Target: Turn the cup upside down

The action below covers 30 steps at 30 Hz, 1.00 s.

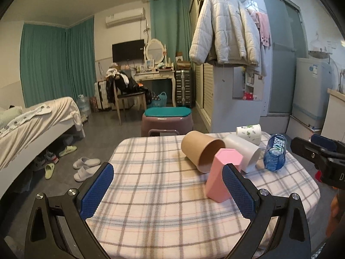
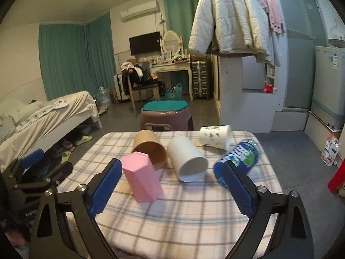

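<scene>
A pink hexagonal cup (image 1: 223, 173) (image 2: 142, 178) stands closed end up on the plaid tablecloth (image 1: 151, 194) (image 2: 194, 211). A brown cup (image 1: 201, 151) (image 2: 151, 151) and a plain white cup (image 1: 243, 153) (image 2: 187, 161) lie on their sides behind it, mouths toward me. A white cup with green print (image 1: 249, 133) (image 2: 215, 137) lies at the back. My left gripper (image 1: 168, 190) is open and empty, its right finger beside the pink cup. My right gripper (image 2: 172, 185) is open and empty, above the table in front of the cups; it also shows at the right of the left wrist view (image 1: 319, 151).
A blue-labelled water bottle (image 1: 276, 154) (image 2: 237, 161) lies on its side at the table's right. A purple stool with a teal cushion (image 1: 167, 118) (image 2: 165, 116) stands behind the table. A bed (image 1: 36, 120) is at left, slippers (image 1: 86, 168) on the floor.
</scene>
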Each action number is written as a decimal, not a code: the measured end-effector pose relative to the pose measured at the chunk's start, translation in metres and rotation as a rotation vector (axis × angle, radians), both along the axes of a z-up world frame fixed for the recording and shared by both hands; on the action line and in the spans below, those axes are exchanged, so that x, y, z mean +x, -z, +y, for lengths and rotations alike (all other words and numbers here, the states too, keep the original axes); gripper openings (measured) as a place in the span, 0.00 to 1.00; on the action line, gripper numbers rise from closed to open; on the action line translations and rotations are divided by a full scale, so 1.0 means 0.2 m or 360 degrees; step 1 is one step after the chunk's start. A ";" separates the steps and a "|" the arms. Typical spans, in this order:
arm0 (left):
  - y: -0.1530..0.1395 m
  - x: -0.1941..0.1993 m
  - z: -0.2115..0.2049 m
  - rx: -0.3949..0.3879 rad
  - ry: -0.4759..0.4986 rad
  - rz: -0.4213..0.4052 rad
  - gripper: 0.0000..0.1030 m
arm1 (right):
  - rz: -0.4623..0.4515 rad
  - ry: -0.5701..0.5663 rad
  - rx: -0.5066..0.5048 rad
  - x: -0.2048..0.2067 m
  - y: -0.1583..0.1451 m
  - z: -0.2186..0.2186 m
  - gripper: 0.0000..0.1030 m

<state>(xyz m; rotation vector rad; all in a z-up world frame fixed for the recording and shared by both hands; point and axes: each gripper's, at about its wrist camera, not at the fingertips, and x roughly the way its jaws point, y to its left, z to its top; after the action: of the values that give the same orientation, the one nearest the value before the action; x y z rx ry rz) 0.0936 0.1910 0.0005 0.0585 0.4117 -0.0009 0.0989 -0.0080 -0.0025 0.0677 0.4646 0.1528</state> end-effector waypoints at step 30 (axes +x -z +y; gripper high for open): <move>0.06 -0.08 -0.13 0.0017 0.0043 -0.0005 1.00 | 0.0009 0.0052 0.0011 -0.07 0.08 -0.12 1.00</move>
<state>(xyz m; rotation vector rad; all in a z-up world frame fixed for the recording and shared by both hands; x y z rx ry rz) 0.0784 0.1645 -0.0116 0.0745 0.4077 -0.0250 0.0849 -0.0318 -0.0184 0.0828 0.4687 0.1220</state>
